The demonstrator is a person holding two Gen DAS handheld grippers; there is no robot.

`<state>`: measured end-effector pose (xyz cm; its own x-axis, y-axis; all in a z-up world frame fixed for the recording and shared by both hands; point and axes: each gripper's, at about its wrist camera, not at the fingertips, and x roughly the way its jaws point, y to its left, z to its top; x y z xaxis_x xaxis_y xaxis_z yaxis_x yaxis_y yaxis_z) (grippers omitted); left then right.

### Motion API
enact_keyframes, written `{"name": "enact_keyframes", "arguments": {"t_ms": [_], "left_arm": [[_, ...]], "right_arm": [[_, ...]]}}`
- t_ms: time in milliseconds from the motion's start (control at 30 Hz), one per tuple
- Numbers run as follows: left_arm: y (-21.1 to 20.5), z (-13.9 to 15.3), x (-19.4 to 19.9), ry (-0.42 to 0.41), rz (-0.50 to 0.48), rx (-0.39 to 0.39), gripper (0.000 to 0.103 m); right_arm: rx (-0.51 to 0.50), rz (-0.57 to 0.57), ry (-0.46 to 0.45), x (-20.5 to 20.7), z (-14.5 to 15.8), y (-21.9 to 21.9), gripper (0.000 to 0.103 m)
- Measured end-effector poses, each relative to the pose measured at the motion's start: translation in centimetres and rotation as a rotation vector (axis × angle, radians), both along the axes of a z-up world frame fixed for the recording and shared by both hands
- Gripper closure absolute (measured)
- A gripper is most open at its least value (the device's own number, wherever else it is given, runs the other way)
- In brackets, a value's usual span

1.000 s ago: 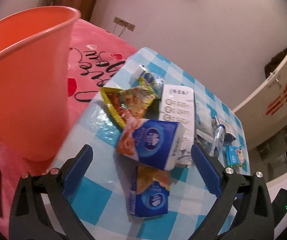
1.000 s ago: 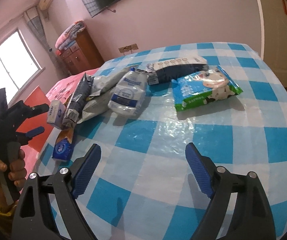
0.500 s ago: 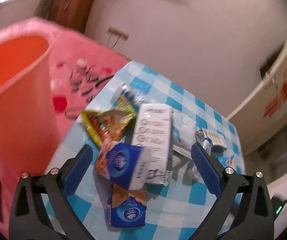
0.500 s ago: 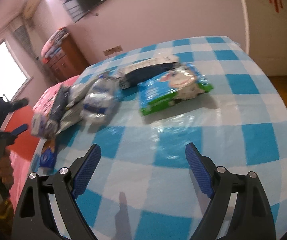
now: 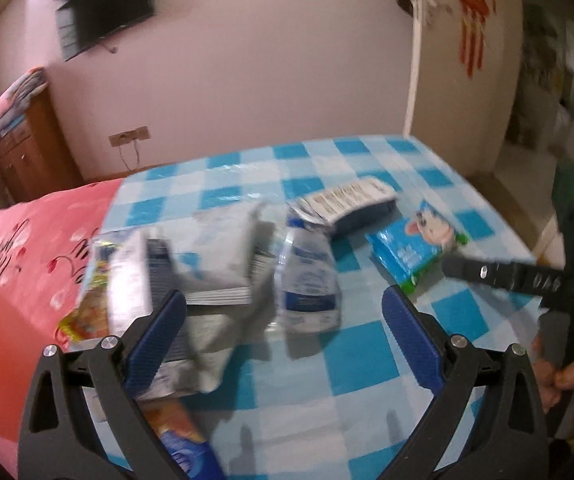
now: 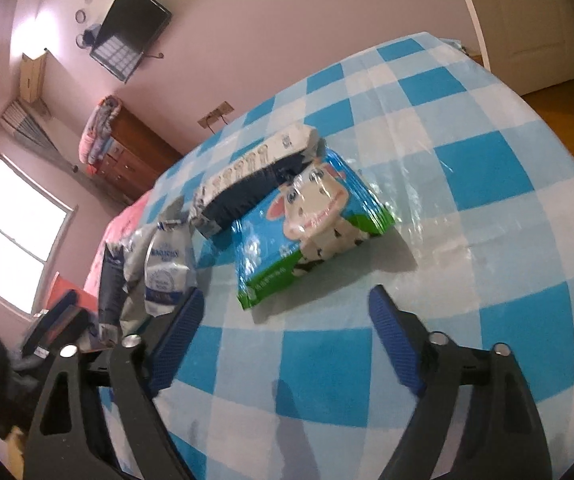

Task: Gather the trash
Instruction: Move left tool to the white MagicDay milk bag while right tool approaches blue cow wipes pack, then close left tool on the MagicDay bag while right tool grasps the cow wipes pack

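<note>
the left gripper (image 5: pixel 285 320) hangs above the blue-and-white checked plastic tablecloth (image 5: pixel 367 364), its blue-padded jaws spread wide with nothing between them. ahead of it the trash lies in a loose heap: a crumpled clear plastic water bottle with a blue label (image 5: pixel 309 284), a grey-white creased foil bag (image 5: pixel 223 256) beside it, a white-and-dark-blue carton (image 5: pixel 135 280) just left of that, and what looks like a yellow-red snack wrapper (image 5: pixel 87 312) at the table's left edge, too blurred to be sure. a blue-and-orange tissue pack (image 5: pixel 183 448) lies close under the left jaw. the right gripper (image 6: pixel 287 340) has its jaws closing over bare cloth, gripping nothing. just ahead of it lies the blue-and-green cow-printed wipes pack (image 6: pixel 311 224), with a long white-and-navy box (image 6: pixel 255 176) resting against its far edge. a pink bedspread (image 5: pixel 27 248) borders the table.
</note>
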<state>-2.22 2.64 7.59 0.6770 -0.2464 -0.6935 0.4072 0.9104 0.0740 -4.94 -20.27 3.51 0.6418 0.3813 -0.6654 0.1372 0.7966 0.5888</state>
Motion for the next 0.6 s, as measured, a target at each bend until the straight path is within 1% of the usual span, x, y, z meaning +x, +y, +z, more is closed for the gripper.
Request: {"name": "enact_keyframes", "arguments": {"t_ms": [100,133,167,200,233,300,400,467,500,600], "left_arm": [[-1.7,-1.8,0.8,0.015,-0.009,0.036,0.006],[-2.4,-2.3,1.1,0.012,-0.015,0.059,0.007],[-2.9,-2.8,1.3,0.007,-0.022,0.079,0.011],[-3.4,-3.3,1.7,0.009,-0.021,0.104,0.018],[-3.8,-3.7,2.1,0.011,-0.012,0.125,0.021],[-4.1,-4.2,2.7,0.0,0.011,0.157,0.022],[-4.4,-4.3,3.5,0.008,0.017,0.155,0.022],[-4.7,-4.4,4.0,0.012,0.021,0.17,0.022],[-4.9,-4.5,4.2,0.013,0.026,0.177,0.022],[-5.2,-4.9,4.3,0.016,0.033,0.181,0.022]], "right_arm": [[0.03,0.001,0.003,1.0,-0.2,-0.2,0.029],[0.041,0.0,0.009,1.3,-0.4,-0.3,0.029],[0.044,-0.002,0.011,1.7,-0.6,-0.3,0.029],[0.042,-0.005,0.013,2.1,-0.7,-0.3,0.029],[0.037,-0.009,0.015,2.3,-0.7,-0.3,0.029],[0.013,-0.024,0.014,3.2,-0.6,-0.3,0.029],[-0.038,-0.037,0.012,4.5,-0.4,-0.2,0.027],[-0.065,-0.038,0.008,5.2,-0.3,0.0,0.023],[-0.08,-0.037,0.007,5.6,-0.3,0.1,0.022],[-0.158,-0.014,0.006,6.5,-0.2,1.2,0.016]]}}
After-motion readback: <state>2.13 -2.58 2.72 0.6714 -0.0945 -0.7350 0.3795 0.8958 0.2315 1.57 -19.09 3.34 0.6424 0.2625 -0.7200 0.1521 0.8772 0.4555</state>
